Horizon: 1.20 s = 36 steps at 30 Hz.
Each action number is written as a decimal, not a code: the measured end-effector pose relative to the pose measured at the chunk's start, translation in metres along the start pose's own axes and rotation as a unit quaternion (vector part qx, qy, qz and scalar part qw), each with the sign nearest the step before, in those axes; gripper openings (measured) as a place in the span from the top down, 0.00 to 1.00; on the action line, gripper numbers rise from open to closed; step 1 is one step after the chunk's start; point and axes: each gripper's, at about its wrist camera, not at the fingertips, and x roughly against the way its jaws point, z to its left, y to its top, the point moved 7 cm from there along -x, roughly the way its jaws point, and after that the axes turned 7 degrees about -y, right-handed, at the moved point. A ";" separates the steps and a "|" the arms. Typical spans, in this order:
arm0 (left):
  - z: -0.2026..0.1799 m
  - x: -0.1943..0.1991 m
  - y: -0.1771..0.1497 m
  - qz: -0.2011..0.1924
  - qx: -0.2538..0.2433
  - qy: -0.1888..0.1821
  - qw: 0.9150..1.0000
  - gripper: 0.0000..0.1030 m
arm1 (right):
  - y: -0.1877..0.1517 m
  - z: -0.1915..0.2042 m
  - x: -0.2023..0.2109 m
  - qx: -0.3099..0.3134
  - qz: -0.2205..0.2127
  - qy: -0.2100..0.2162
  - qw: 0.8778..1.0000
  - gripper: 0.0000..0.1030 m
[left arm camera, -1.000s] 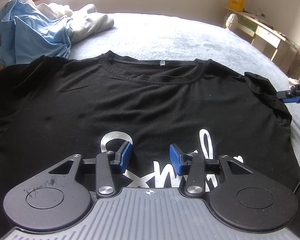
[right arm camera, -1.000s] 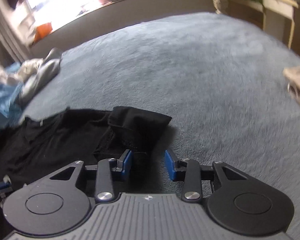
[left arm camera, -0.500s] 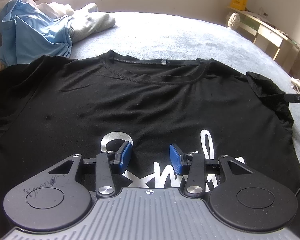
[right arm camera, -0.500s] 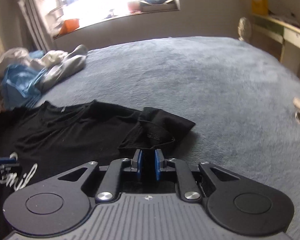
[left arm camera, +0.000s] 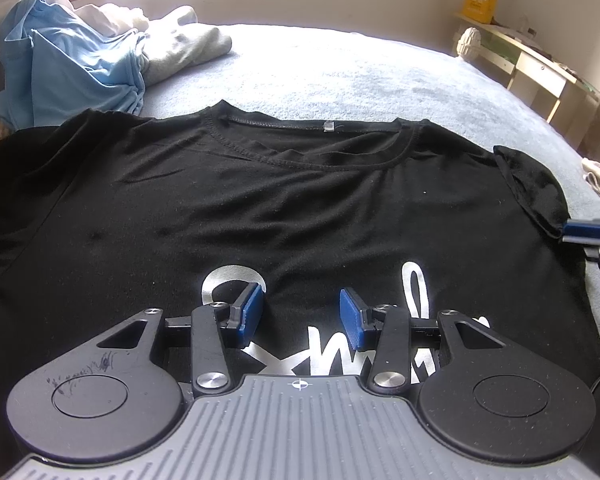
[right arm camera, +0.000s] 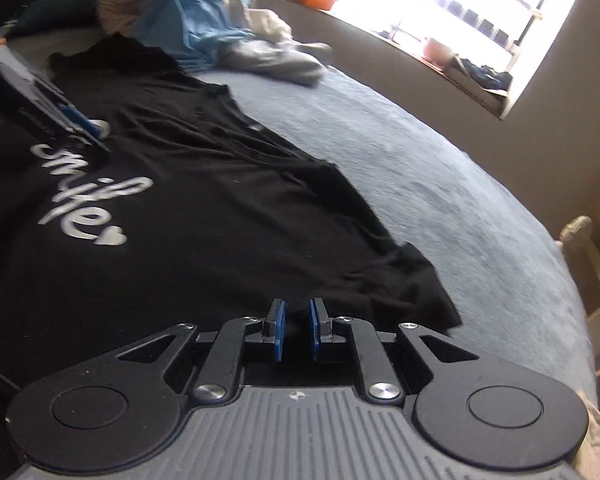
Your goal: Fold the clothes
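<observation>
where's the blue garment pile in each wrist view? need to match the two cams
Left wrist: blue garment pile at upper left, beyond the black T-shirt's left shoulder.
Right wrist: blue garment pile at top, left of centre, past the shirt's far end.
Shared landmark: white script print on the shirt chest, and.

Black t-shirt (left arm camera: 260, 208) hem cut off; white lettering (left arm camera: 412, 344) partly hidden behind left gripper (left arm camera: 300, 316).

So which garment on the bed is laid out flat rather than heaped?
The black T-shirt with white lettering, spread out under the open left claw. The light blue garment and grey garment lie crumpled behind it.
</observation>
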 end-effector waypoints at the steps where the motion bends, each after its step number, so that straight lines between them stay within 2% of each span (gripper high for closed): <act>1: 0.000 0.000 0.000 0.000 0.001 -0.001 1.000 0.58 | 0.002 0.004 0.002 0.006 -0.003 0.005 1.000 0.86; 3: 0.000 0.000 0.000 0.000 0.001 -0.003 1.000 0.58 | 0.005 0.011 0.007 0.019 -0.008 0.016 1.000 0.85; 5: 0.000 0.000 0.000 -0.001 0.000 -0.004 1.000 0.58 | 0.009 0.007 0.009 0.021 -0.011 0.002 1.000 0.83; 7: 0.001 0.000 0.000 -0.002 0.001 -0.006 1.000 0.58 | 0.008 0.005 0.005 0.041 -0.007 -0.015 0.999 0.71; 8: 0.001 0.000 0.000 -0.002 0.001 -0.007 1.000 0.58 | 0.008 0.003 0.004 0.051 -0.004 -0.024 0.998 0.58; 9: 0.002 0.000 0.000 -0.002 0.002 -0.007 1.000 0.58 | 0.005 0.003 0.001 0.062 0.000 -0.028 0.998 0.55; 11: 0.002 0.000 0.000 -0.002 0.002 -0.008 1.000 0.58 | 0.000 0.006 -0.006 0.084 0.013 -0.034 0.996 0.55; 17: 0.002 0.000 0.000 -0.002 -0.001 -0.010 1.000 0.58 | -0.008 0.014 -0.028 0.129 0.039 -0.067 0.989 0.61; 19: 0.002 0.000 0.000 -0.002 -0.002 -0.010 1.000 0.58 | -0.013 0.015 -0.036 0.140 0.062 -0.073 0.985 0.78; 20: 0.002 0.000 0.000 -0.002 -0.003 -0.010 1.000 0.58 | -0.016 0.015 -0.040 0.142 0.075 -0.074 0.984 0.99; 21: 0.002 0.000 0.000 -0.002 -0.003 -0.010 1.000 0.58 | -0.014 0.012 -0.038 0.132 0.075 -0.081 0.985 0.99; 22: 0.002 0.000 -0.001 -0.002 -0.004 -0.011 1.000 0.58 | -0.011 0.007 -0.034 0.106 0.067 -0.086 0.988 0.99; 24: 0.002 0.000 -0.001 -0.002 -0.005 -0.011 1.000 0.58 | -0.005 -0.021 -0.017 -0.013 0.050 -0.105 0.993 0.99; 25: 0.001 0.000 -0.001 -0.002 -0.006 -0.011 1.000 0.58 | -0.006 -0.044 -0.006 -0.104 0.041 -0.121 0.986 0.99; 26: 0.001 0.000 -0.001 -0.002 -0.006 -0.011 1.000 0.58 | -0.015 -0.072 0.005 -0.220 0.035 -0.128 0.966 0.99; 27: 0.001 0.000 -0.001 -0.002 -0.007 -0.011 1.000 0.58 | -0.038 -0.096 0.013 -0.343 0.033 -0.130 0.930 0.99; 28: 0.001 0.000 -0.001 -0.002 -0.008 -0.012 1.000 0.58 | -0.060 -0.120 0.022 -0.460 0.030 -0.129 0.878 0.98; 29: 0.001 0.000 -0.001 -0.002 -0.008 -0.012 1.000 0.58 | -0.091 -0.132 0.025 -0.562 0.029 -0.117 0.819 0.98; 30: 0.001 0.000 -0.001 -0.001 -0.009 -0.012 1.000 0.58 | -0.123 -0.136 0.025 -0.648 0.030 -0.098 0.755 0.98; 31: 0.001 0.000 -0.001 0.000 -0.010 -0.011 1.000 0.58 | -0.150 -0.134 0.021 -0.709 0.042 -0.084 0.699 0.98; 33: 0.001 -0.001 0.000 0.002 -0.011 -0.011 1.000 0.58 | -0.183 -0.125 0.015 -0.778 0.047 -0.063 0.623 0.98; 35: 0.001 -0.001 0.000 0.003 -0.014 -0.009 1.000 0.58 | -0.192 -0.121 0.012 -0.798 0.033 -0.052 0.600 0.97; 36: 0.000 -0.001 0.000 0.004 -0.015 -0.009 1.000 0.58 | -0.191 -0.122 0.012 -0.801 0.026 -0.049 0.596 0.96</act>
